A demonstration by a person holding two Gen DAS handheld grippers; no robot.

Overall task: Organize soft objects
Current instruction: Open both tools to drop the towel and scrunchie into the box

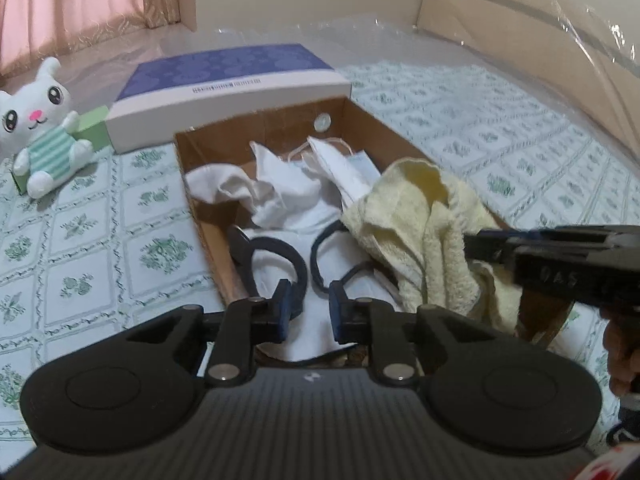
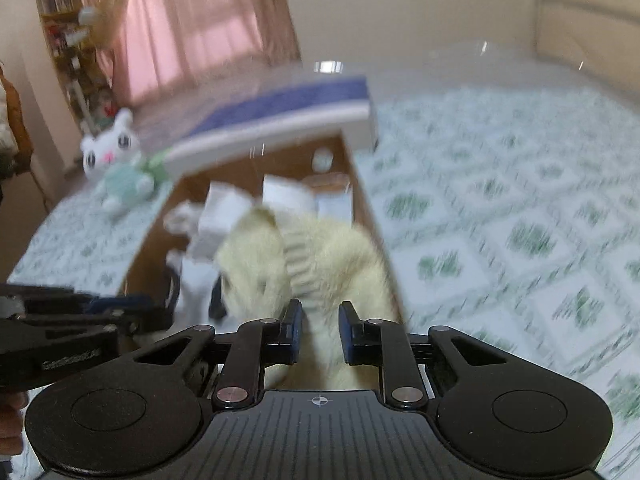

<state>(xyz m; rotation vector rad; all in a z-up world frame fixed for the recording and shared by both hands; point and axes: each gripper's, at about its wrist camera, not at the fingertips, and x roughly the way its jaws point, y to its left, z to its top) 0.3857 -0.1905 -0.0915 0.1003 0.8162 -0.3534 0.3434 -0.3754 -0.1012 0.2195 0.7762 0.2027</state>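
An open cardboard box (image 1: 206, 216) lies on the bed, holding crumpled white cloths (image 1: 280, 190), a face mask (image 1: 354, 168) and black elastic bands (image 1: 290, 256). A pale yellow towel (image 1: 416, 232) hangs over the box's right wall. My right gripper (image 1: 474, 242) comes in from the right and is shut on this towel (image 2: 320, 264), whose pile fills the gap between the pads (image 2: 320, 328). My left gripper (image 1: 310, 314) hovers over the near end of the box, its jaws a narrow gap apart with white cloth below them and nothing pinched. From the right wrist it shows at the left edge (image 2: 156, 306).
A white plush rabbit (image 1: 44, 132) in a striped green shirt sits at the left against a small green box (image 1: 94, 124). A blue-topped lid (image 1: 228, 80) lies behind the cardboard box. The green-flowered sheet (image 1: 100, 220) spreads all round. A plastic-wrapped headboard (image 1: 520, 20) stands at the back right.
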